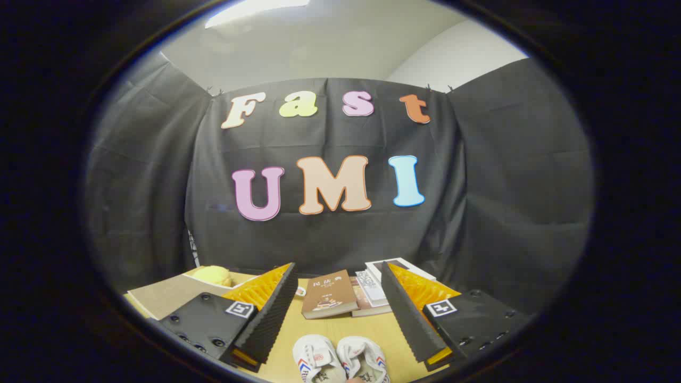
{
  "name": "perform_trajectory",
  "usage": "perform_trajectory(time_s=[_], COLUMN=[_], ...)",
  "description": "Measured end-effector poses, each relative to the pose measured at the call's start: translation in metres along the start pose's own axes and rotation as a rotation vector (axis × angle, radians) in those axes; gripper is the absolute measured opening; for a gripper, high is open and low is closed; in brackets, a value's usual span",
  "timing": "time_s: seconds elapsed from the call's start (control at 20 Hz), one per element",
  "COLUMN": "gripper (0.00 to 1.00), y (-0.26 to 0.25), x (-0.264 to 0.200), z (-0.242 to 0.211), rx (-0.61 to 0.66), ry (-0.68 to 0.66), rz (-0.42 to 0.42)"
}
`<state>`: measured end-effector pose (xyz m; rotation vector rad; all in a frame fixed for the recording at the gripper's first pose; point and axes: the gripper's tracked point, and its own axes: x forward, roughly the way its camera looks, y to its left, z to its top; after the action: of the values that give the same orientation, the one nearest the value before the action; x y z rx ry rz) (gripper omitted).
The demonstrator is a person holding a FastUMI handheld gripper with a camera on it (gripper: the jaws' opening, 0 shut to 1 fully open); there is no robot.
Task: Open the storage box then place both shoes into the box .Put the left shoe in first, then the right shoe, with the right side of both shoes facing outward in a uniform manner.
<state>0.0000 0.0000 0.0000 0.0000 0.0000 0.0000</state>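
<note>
Black ribbed pads line the inner faces of the two fingers of the gripper [339, 298]. The jaws stand wide apart and released, with nothing between the pads. Each finger carries one orange backing wedge and one square black-and-white marker on its black mount.

Item count, left to right:

1. One flat tan board or box panel [165, 295], at about 9 o'clock from the left finger [271, 314], partly hidden behind it. Whether this is the storage box cannot be told.
2. One yellow rounded object [213, 275], resting on the far edge of that panel. Its type cannot be told.
3. One brown book [329, 300], lying flat on the wooden tabletop [383, 335], at 12 o'clock from the gap between the fingers and beyond the fingertips.
4. One stack of further books [380, 282], touching the brown book at its 3 o'clock side. The exact number in the stack cannot be told. The right finger [409, 314] covers part of it.
5. Two shoes, side by side and touching, at 6 o'clock in the gap between the fingers, nearer than the fingertips and close to the camera.

Shoe appearance: the left-hand shoe [316, 361] and the right-hand shoe [363, 360] are both white canvas, with red and blue chevron stripes on the sides and a red round emblem on the tongue. The openings face the camera. Neither finger touches either shoe.
</note>
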Motion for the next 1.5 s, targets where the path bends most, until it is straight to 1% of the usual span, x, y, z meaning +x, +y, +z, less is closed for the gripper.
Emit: perform_trajectory(time_s=[0.3, 0.6, 0.95, 1.3, 1.5], gripper=[1.00, 1.00, 1.00, 1.00, 1.00], y=[0.000, -0.022, -0.031, -0.040, -0.029], x=[0.004, 0.005, 0.009, 0.016, 0.018], z=[0.006, 0.011, 0.017, 0.007, 0.002], rx=[-0.008, -0.009, 0.001, 0.008, 0.033], ry=[-0.007, -0.007, -0.019, -0.003, 0.006], rz=[0.029, 0.007, 0.023, 0.031, 0.057])
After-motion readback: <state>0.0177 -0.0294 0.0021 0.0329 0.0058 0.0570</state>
